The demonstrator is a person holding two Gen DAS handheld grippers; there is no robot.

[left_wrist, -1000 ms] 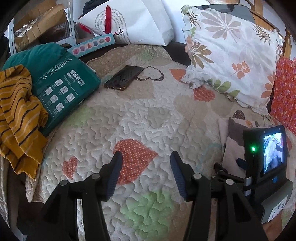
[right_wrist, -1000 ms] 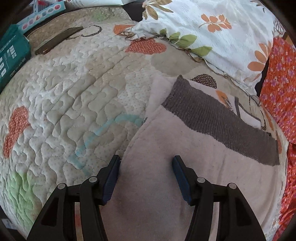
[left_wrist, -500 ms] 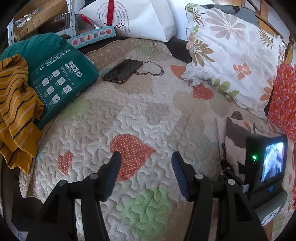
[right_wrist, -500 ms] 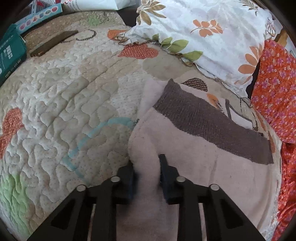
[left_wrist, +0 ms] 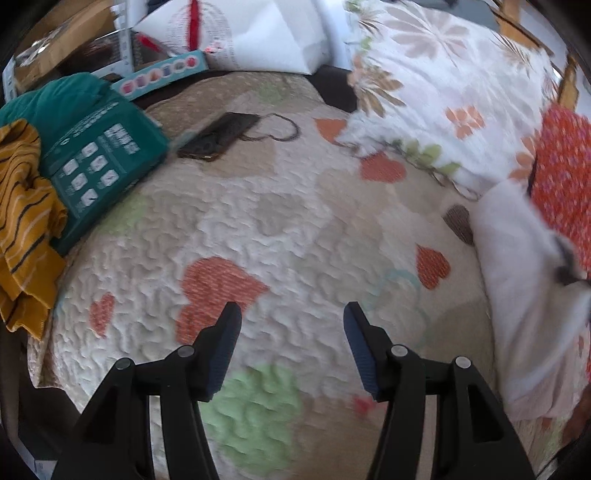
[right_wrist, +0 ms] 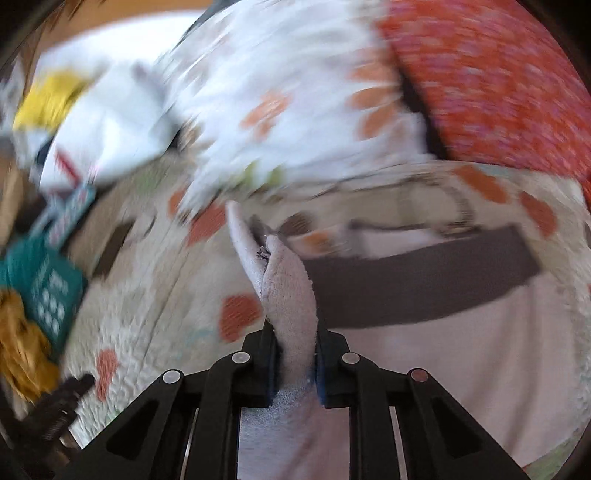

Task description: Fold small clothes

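A pale pink small garment [right_wrist: 461, 354] with a dark brown band [right_wrist: 424, 280] lies on the quilted bed. My right gripper [right_wrist: 295, 354] is shut on a bunched edge of the garment [right_wrist: 288, 291] and lifts it off the quilt; the view is blurred. In the left wrist view the garment [left_wrist: 524, 295] hangs lifted at the far right. My left gripper [left_wrist: 291, 325] is open and empty above the quilt [left_wrist: 258, 229], left of the garment.
A floral pillow [left_wrist: 443, 92] and a red flowered cushion [left_wrist: 565, 177] lie at the back right. A phone [left_wrist: 218, 136], a teal package [left_wrist: 96, 166] and a mustard striped garment [left_wrist: 22, 221] sit at the left. A white bag [left_wrist: 240, 33] stands behind.
My right gripper has closed on the pink garment's edge and lifted it, swinging up and right. My left gripper has stayed open, its view shifting slightly.
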